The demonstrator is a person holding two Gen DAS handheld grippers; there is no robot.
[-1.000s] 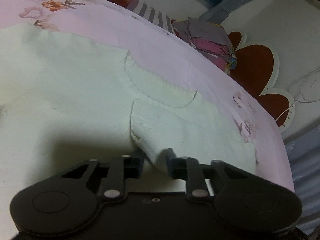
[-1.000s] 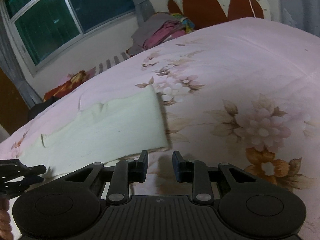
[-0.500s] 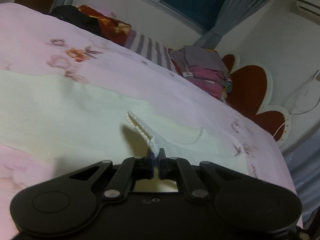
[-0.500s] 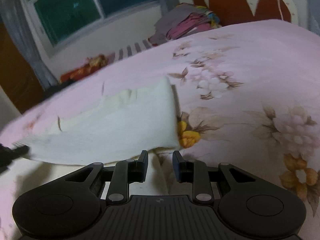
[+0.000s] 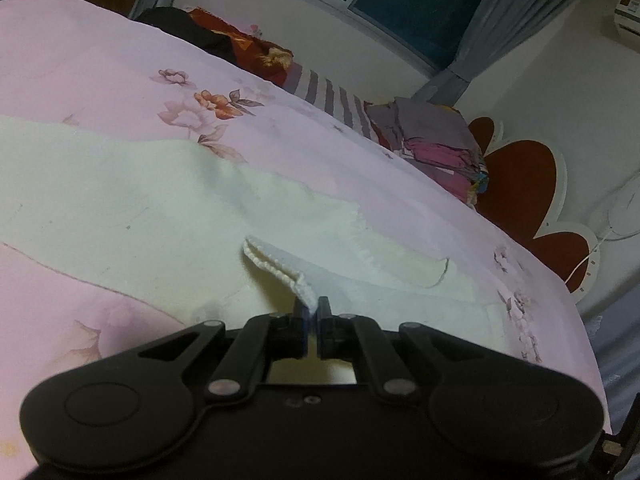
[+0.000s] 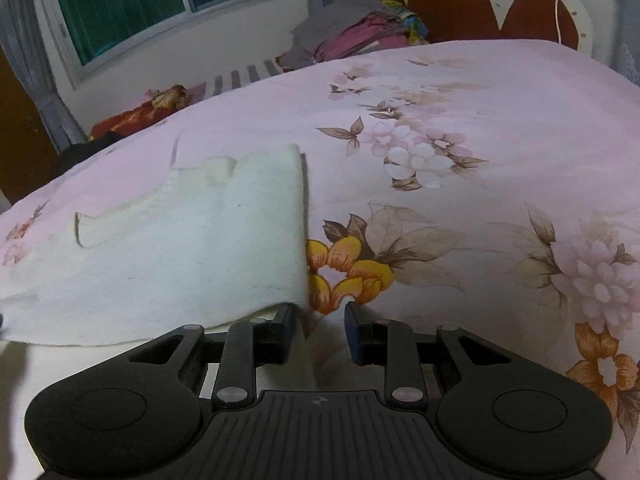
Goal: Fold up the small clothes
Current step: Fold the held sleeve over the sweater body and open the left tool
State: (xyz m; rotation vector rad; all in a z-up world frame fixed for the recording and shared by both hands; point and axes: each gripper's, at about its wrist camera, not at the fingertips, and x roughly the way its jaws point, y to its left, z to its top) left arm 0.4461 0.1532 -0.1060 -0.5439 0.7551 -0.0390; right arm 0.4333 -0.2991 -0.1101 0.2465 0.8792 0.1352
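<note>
- Pink floral bedspread (image 5: 400, 184) covered the bed under a window (image 6: 168, 4), with a stack of folded clothes (image 5: 436, 152) near the headboard (image 5: 520, 184).
- Cream knitted garment (image 5: 120, 200) lay spread on it, one ribbed edge lifted.
- Left gripper (image 5: 311, 312) pinched that edge tight.
- Right gripper (image 6: 321, 322) gaped, holding nothing, beside the garment's corner.

You worked a cream garment (image 5: 120, 200) on a pink floral bedspread (image 6: 460, 128); black grippers; red-and-white headboard (image 5: 520, 184).

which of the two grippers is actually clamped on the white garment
The left gripper: it is shut on the ribbed edge of the white garment. The right gripper is open beside the fabric.
</note>
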